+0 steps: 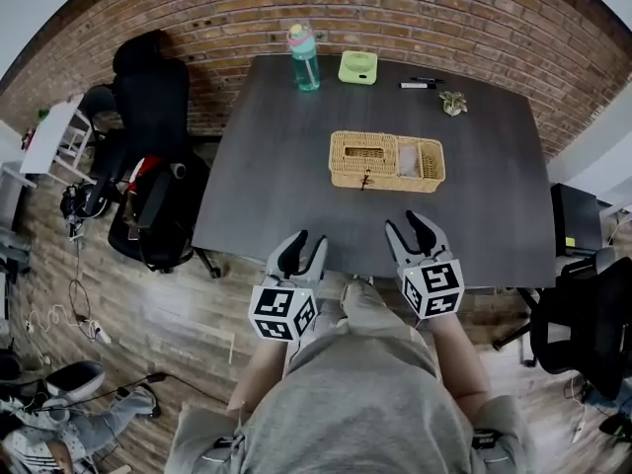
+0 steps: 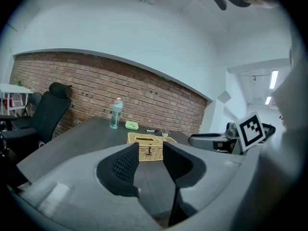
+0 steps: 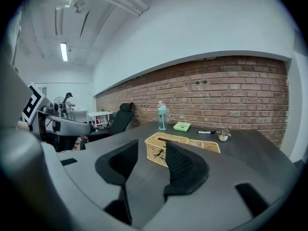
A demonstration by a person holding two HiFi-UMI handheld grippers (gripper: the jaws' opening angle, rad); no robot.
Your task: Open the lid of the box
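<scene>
A rectangular woven wicker box (image 1: 385,161) sits at the middle of a dark grey table (image 1: 267,166), its small clasp (image 1: 365,180) facing the near edge. The left gripper (image 1: 305,242) and right gripper (image 1: 407,225) hover side by side over the table's near edge, well short of the box, each with jaws spread and nothing between them. Along the far edge stand a teal water bottle with a pink cap (image 1: 304,57), a pale green square gadget (image 1: 357,67), a black marker pen (image 1: 420,84) and a small potted plant (image 1: 453,103).
</scene>
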